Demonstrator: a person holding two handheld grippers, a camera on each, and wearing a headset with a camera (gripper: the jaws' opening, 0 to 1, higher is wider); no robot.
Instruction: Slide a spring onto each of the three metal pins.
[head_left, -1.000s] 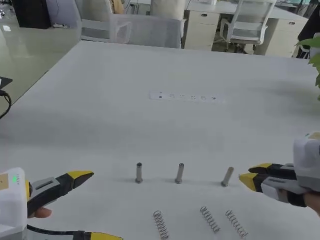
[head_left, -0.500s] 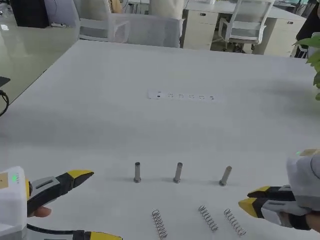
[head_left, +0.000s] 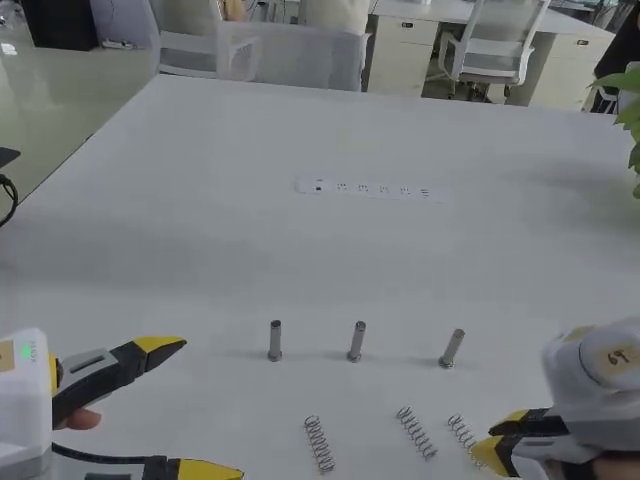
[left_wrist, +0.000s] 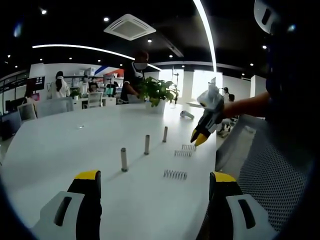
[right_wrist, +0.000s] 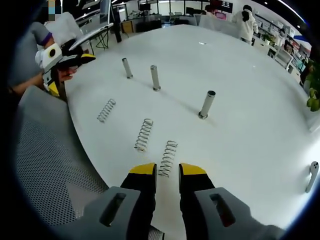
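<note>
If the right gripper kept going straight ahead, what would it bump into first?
Probably the nearest spring, lying on the table just ahead of the right gripper.

The left tool (head_left: 205, 408) sits at the lower left of the head view, yellow-tipped jaws spread wide and pointing to the right, one jaw well above the other; a finger (head_left: 85, 422) shows under its grey body. Its own view has the two jaws (left_wrist: 156, 176) far apart with nothing between them. The right tool (head_left: 495, 435) comes in low at the bottom right, tips angled left and downward. In its own view the jaws (right_wrist: 167, 169) stand nearly parallel with only a narrow gap, gripping nothing. From the left gripper view the right tool (left_wrist: 196, 139) slants downward, a bare forearm (left_wrist: 245, 105) behind it.
</note>
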